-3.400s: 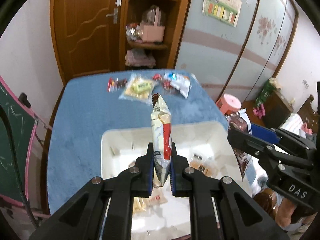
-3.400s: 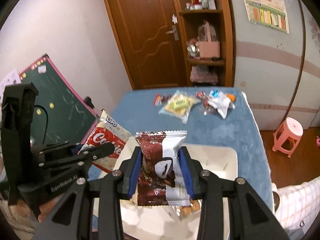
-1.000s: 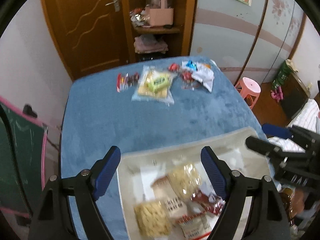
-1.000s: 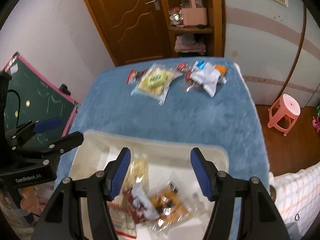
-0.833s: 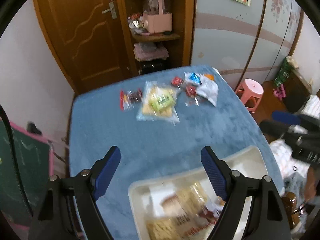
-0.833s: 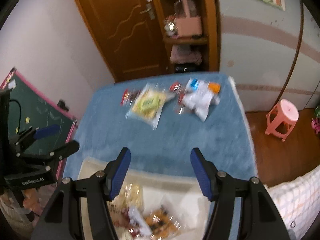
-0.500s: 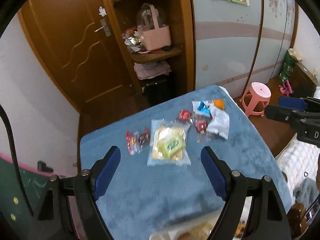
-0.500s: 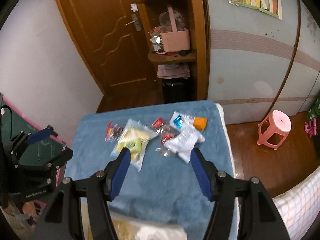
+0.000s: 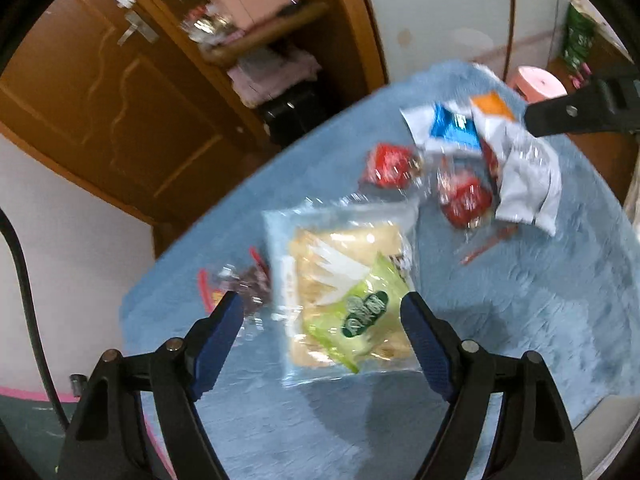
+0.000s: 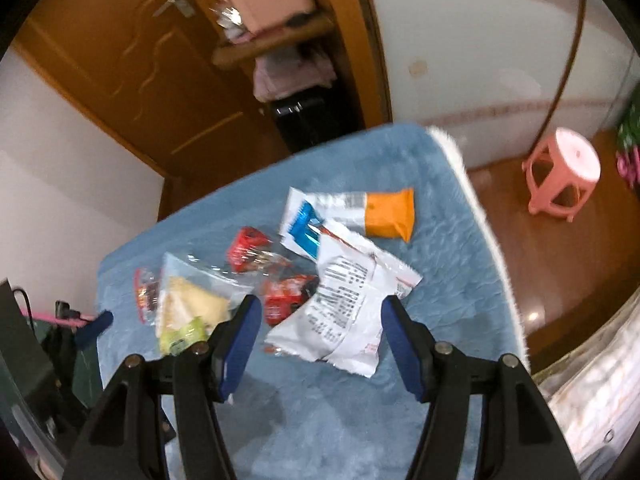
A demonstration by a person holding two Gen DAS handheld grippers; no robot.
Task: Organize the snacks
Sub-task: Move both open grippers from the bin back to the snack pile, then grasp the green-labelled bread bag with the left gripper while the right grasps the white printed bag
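Note:
My left gripper (image 9: 322, 330) is open and empty, its jaws straddling a clear bag of biscuits with a green label (image 9: 348, 292) on the blue tablecloth (image 9: 520, 320). My right gripper (image 10: 320, 338) is open and empty, hovering over a crumpled white packet (image 10: 344, 312). Around it lie two red wrapped snacks (image 10: 246, 248) (image 10: 286, 298), a blue-and-white packet (image 10: 304, 224) and an orange-ended packet (image 10: 386, 214). A small red-edged clear packet (image 9: 236, 284) lies left of the biscuits.
The table's right edge (image 10: 480, 216) drops to a wooden floor with a pink stool (image 10: 564, 174). A wooden door (image 9: 100, 92) and shelf unit (image 9: 260, 36) stand behind the table. A corner of the white tray (image 9: 608, 408) shows at lower right.
Both grippers have moved forward and down across the table, away from the white tray, and now hang close over the far snacks. Both stay open and empty.

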